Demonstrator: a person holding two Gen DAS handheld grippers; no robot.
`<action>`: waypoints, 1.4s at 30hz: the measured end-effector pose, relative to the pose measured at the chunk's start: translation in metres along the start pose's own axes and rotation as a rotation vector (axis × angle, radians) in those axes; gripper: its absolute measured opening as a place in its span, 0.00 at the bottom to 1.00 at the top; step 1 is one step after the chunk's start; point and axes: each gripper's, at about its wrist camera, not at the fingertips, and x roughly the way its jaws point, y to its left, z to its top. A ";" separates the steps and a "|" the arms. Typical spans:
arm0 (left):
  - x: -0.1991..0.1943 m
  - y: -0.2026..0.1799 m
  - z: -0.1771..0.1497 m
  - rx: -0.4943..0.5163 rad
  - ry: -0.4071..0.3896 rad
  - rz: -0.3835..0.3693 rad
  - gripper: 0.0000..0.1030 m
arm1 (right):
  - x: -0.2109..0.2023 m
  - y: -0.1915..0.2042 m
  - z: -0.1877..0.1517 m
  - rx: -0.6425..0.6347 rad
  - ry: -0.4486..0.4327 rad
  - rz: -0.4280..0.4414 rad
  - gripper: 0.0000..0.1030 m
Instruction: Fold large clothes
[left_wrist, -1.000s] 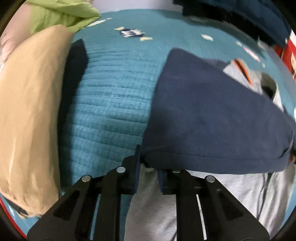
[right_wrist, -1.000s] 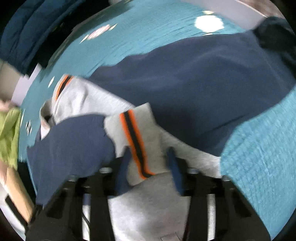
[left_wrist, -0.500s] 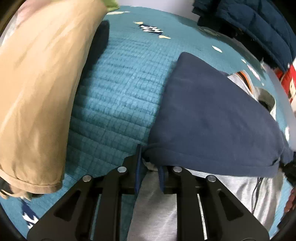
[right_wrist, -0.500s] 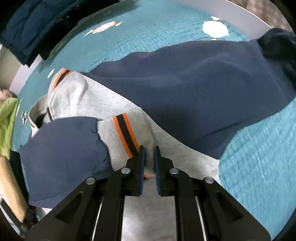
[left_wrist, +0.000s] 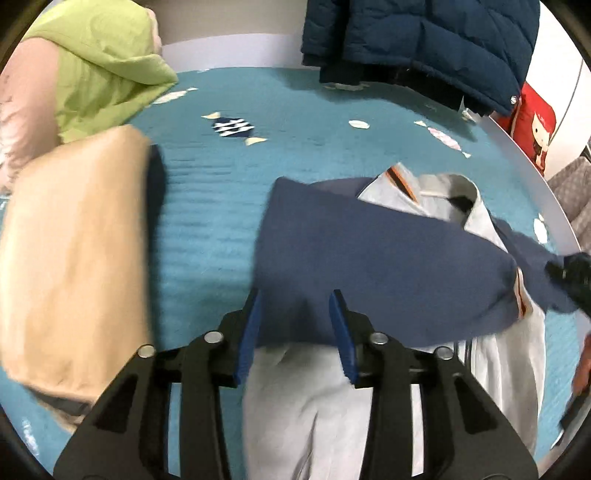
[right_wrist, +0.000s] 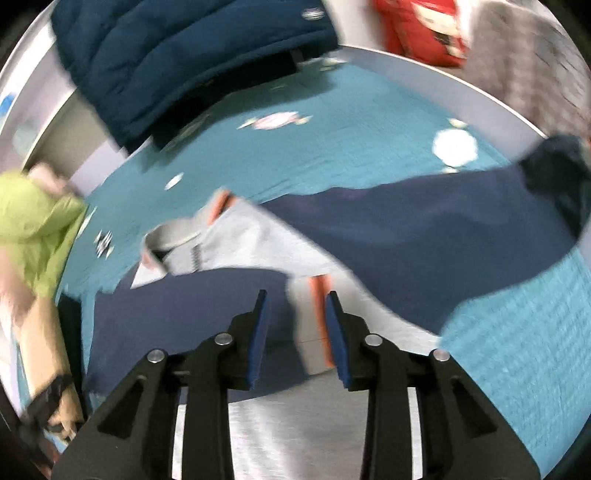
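Both hand-held grippers (left_wrist: 295, 314) (right_wrist: 295, 317) released the sleeve (left_wrist: 369, 266), jaws opening

The setting was a bedroom in a home. A bed (left_wrist: 280, 99) filled both views, covered by a quilted teal bedspread (left_wrist: 207, 229) printed with candy motifs, and edged by a pale rim that curved along the far side. Household clothing lay spread over it: a grey and navy jacket (left_wrist: 369, 254) with an orange-striped collar, a folded tan garment (left_wrist: 70, 258), a lime-green hooded garment (left_wrist: 99, 70) and a dark blue quilted coat (right_wrist: 177, 62) heaped at the far edge. A red cushion (left_wrist: 532, 129) bearing a cartoon figure stood beyond the bed, beside a pale wall (left_wrist: 554, 55). No worktop or shop fitting appeared.
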 end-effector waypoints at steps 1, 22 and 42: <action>0.014 -0.002 0.003 0.001 0.010 0.011 0.16 | 0.009 0.008 -0.002 -0.011 0.021 0.014 0.15; 0.040 -0.001 -0.001 0.055 0.005 0.145 0.02 | 0.017 0.028 -0.005 0.017 0.008 -0.006 0.02; 0.113 0.031 0.025 -0.061 -0.007 0.121 0.02 | 0.096 0.006 0.013 0.007 0.067 -0.120 0.00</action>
